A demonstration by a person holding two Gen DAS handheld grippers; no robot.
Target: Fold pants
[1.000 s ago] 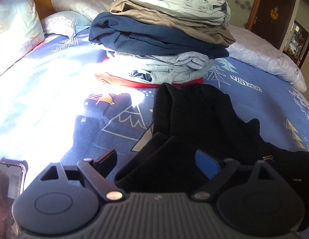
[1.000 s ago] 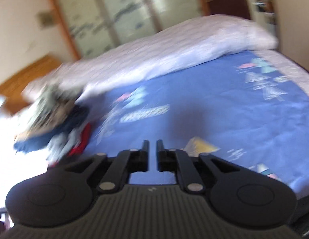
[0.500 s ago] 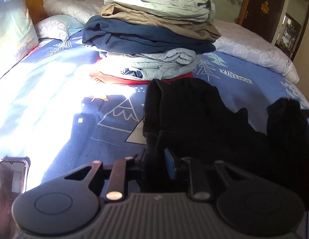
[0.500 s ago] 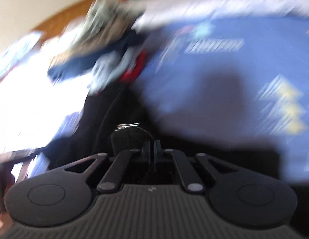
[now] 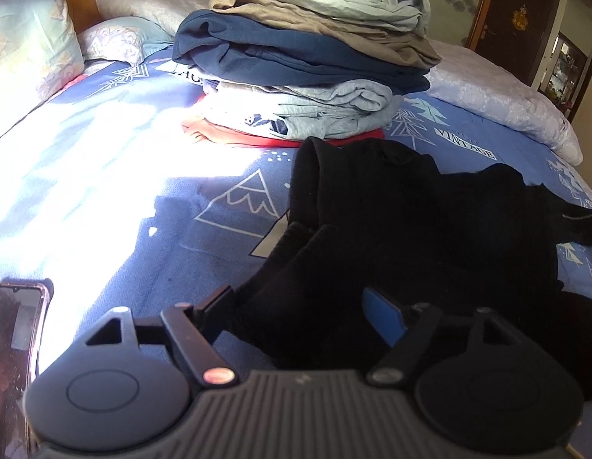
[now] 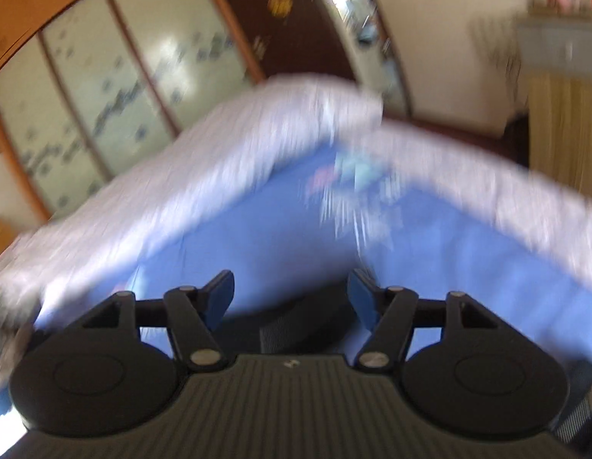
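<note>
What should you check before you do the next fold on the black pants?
1. Left hand-held gripper free of the black pants: ok. Its jaws are opening, with the cloth lying between them but not pinched.
2. Right hand-held gripper free: ok. Its jaws are opening and nothing is pinched, though dark fabric shows below them.
3. Pants lying flat: not ok. They look bunched, with an end sticking out on the right.
4. Room on the blue bedsheet beside the pants: ok on the sunny left side.
5. Stack of folded clothes clear of the pants: cannot tell, their edges meet in the picture.
6. Right wrist view sharp enough to aim: not ok, blurred.
</note>
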